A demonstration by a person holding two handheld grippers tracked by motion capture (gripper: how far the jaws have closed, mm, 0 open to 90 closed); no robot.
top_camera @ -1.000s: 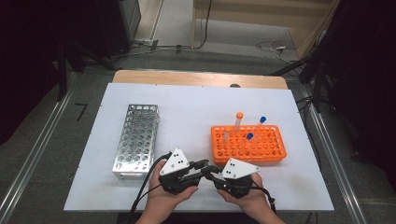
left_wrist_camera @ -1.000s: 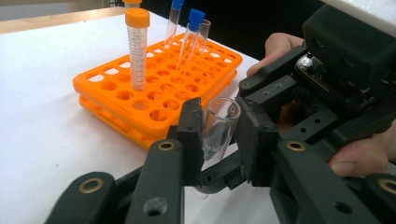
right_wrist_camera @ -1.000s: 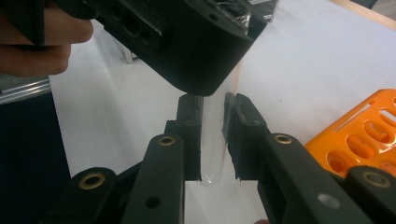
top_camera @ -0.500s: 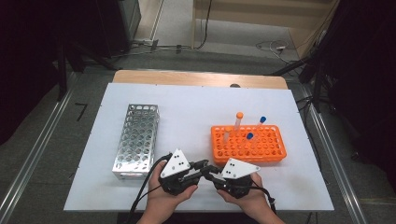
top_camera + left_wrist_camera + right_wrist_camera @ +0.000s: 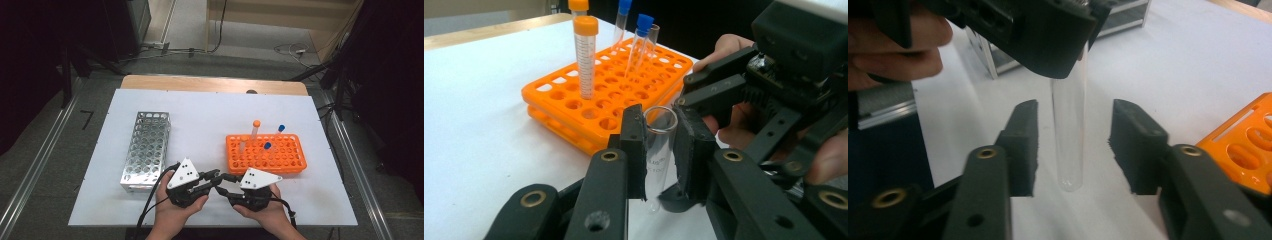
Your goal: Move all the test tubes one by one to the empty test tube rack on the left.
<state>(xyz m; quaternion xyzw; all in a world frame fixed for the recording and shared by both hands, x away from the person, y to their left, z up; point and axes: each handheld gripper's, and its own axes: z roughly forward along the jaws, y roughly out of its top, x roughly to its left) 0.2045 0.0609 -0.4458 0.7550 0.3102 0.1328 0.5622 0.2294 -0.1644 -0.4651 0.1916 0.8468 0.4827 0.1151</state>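
A clear glass test tube (image 5: 658, 150) stands upright between the pads of my left gripper (image 5: 660, 120), which is shut on it near its open rim. In the right gripper view the tube (image 5: 1069, 135) hangs down from the left gripper (image 5: 1048, 30) between the jaws of my right gripper (image 5: 1077, 142). Those jaws have just been opening, and there is a gap on each side of the glass. In the high view the left gripper (image 5: 212, 176) and right gripper (image 5: 223, 181) meet tip to tip near the table's front edge.
An orange rack (image 5: 265, 157) sits just behind the right hand, holding an orange-capped tube (image 5: 255, 131) and two blue-capped tubes (image 5: 280, 131). An empty metal rack (image 5: 146, 150) lies to the left. The white table top (image 5: 200, 115) stretches behind.
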